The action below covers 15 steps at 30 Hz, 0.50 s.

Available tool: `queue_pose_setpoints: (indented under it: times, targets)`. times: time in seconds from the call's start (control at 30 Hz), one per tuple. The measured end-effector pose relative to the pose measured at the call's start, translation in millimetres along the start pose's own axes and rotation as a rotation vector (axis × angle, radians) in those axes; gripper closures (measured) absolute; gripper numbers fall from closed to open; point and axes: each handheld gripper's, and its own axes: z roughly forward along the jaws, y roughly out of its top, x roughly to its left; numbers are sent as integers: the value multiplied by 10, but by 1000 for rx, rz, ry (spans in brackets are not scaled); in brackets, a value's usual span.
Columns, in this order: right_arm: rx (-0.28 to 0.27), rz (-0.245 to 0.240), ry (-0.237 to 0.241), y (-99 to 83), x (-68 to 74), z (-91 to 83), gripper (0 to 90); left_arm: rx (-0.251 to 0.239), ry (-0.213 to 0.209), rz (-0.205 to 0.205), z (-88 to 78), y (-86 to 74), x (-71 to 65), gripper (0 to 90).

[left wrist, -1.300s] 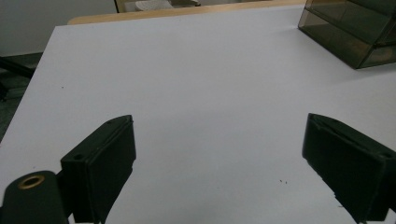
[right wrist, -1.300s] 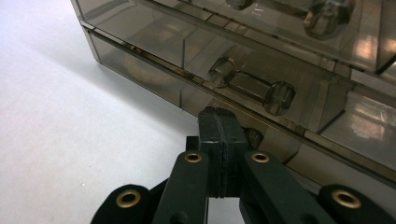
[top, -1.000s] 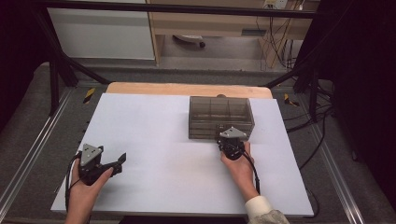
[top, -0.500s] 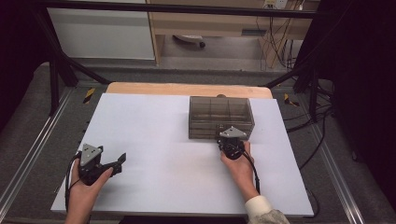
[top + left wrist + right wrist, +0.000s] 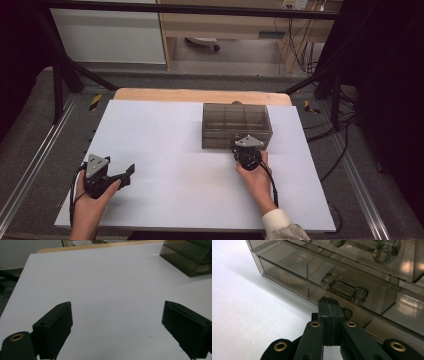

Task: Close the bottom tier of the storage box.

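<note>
smoked drawer box (image 5: 236, 125) is stood toward the far right of the white table (image 5: 170, 150).
the right gripper (image 5: 247, 149) is held at the box's near face, jaws clenched just below a clear handle (image 5: 344, 288); the left gripper (image 5: 127, 174) is rested near the table's near left corner, jaws released wide.

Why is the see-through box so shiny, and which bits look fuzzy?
Right gripper view: light glints pale on the smoky drawer box, and its upper handle is soft. Left gripper view: the near fingers look blurred. High view: the room behind the table is dark.
</note>
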Motion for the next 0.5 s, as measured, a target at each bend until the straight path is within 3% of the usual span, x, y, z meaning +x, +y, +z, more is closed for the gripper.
queue_pose_setpoints:
  times: [0.5]
  targets:
    - [-5, 10, 2, -1, -11, -4, 900, 4, -1, 1, 13, 1, -1, 92]
